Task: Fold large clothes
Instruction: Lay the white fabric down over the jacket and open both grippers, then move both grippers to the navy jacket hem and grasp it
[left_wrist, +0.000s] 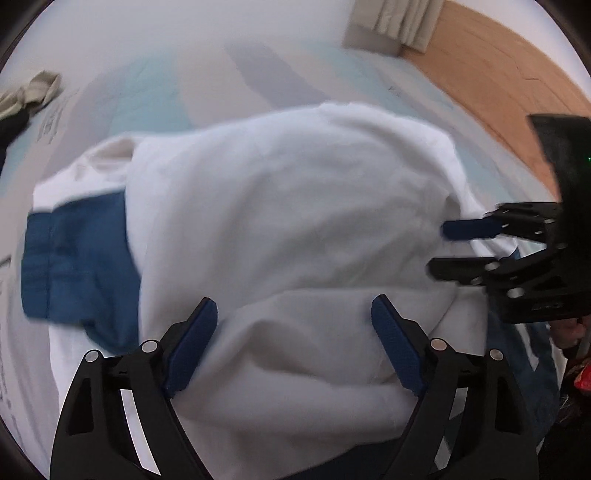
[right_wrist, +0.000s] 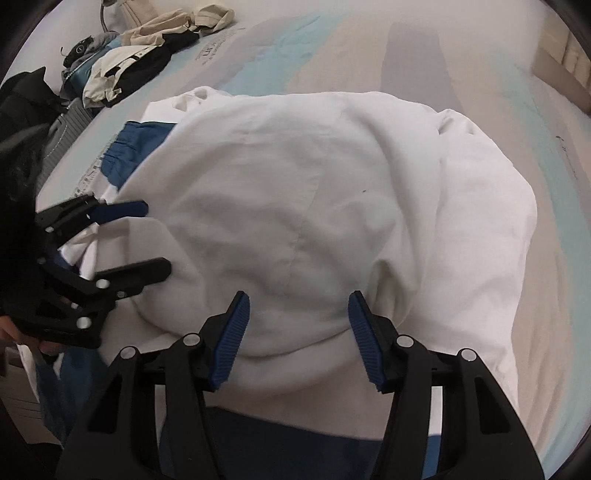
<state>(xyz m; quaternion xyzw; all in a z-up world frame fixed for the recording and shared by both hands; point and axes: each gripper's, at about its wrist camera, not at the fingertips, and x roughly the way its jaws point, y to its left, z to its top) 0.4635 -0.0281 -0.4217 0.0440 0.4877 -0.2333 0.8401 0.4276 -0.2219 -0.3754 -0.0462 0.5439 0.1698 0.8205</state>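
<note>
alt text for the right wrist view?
Right gripper, jaws open, over the near edge of a white garment with a blue panel, on a bed. Left gripper open at left; clothes pile behind.

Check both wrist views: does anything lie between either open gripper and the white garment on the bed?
Nothing visible does. The left gripper and right gripper are both open right over the white garment, with only its own cloth between the fingers.

Both grippers (left_wrist: 293, 325) (right_wrist: 299, 321): black frames w/ silver rivets, ribbed blue pads on jaws.
</note>
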